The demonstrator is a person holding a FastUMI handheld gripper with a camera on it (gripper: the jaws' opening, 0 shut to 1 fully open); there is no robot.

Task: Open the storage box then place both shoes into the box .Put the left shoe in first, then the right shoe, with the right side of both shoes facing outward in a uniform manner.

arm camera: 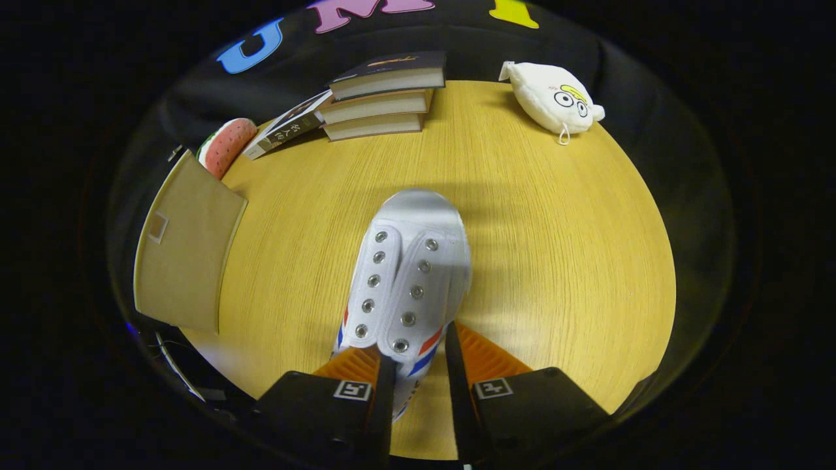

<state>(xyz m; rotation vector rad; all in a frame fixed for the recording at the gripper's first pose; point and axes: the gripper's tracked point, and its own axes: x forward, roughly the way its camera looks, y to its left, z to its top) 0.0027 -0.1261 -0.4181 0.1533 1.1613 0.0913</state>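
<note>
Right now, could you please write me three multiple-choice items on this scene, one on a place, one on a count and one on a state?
1. Where does the white shoe sit?
A. Between the gripper's fingers, toe pointing away
B. On top of the books
C. Beside the plush toy

2. How many books are in the neat stack of books at the far side of the table?
A. One
B. Three
C. Six

3. What are the gripper's fingers doing?
A. Spread wide over bare table
B. Pressing on the shoe's rear part from both sides
C. Holding a book

Answers:
1. A, since the shoe's heel end lies between the fingers and its toe points toward the books.
2. B, as three lie piled flat, with a further one leaning against them.
3. B, both fingers close against the shoe's sides.
</note>
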